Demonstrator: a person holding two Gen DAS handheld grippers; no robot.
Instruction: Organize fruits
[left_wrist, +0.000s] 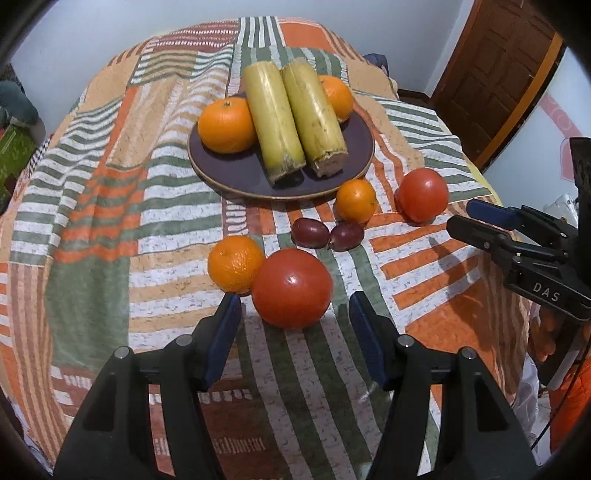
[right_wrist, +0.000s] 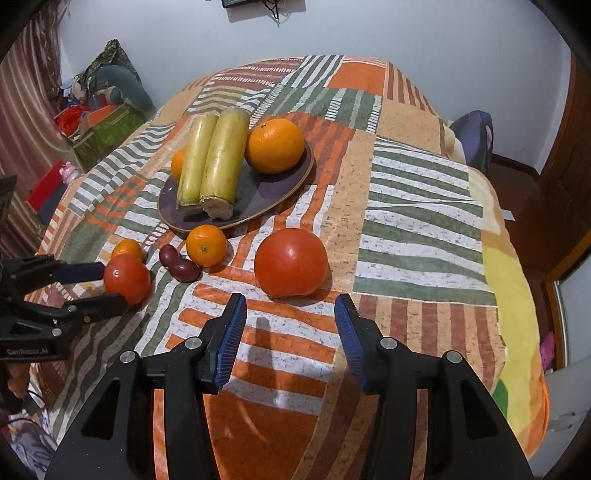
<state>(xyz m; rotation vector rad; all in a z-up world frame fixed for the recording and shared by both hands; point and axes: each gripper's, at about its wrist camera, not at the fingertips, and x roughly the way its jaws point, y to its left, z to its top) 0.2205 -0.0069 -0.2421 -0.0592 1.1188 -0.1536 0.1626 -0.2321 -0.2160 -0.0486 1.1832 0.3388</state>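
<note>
A dark purple plate (left_wrist: 236, 173) (right_wrist: 266, 195) holds two yellow-green cane pieces (left_wrist: 295, 118) (right_wrist: 214, 162) and two oranges (left_wrist: 226, 124) (right_wrist: 275, 146). Loose on the cloth lie two red tomatoes, two small oranges and two dark red fruits (left_wrist: 327, 235) (right_wrist: 181, 264). My left gripper (left_wrist: 295, 314) is open, just short of the near tomato (left_wrist: 291, 288) (right_wrist: 126, 278), beside a small orange (left_wrist: 234, 263). My right gripper (right_wrist: 290, 317) is open, just short of the other tomato (right_wrist: 290, 262) (left_wrist: 423, 194). Another small orange (left_wrist: 355, 200) (right_wrist: 206, 245) sits by the plate.
The fruit lies on a bed or table under a striped orange, green and white cloth (right_wrist: 417, 206). A wooden door (left_wrist: 491, 70) stands at the right. Boxes and clutter (right_wrist: 99, 122) sit on the floor at the left.
</note>
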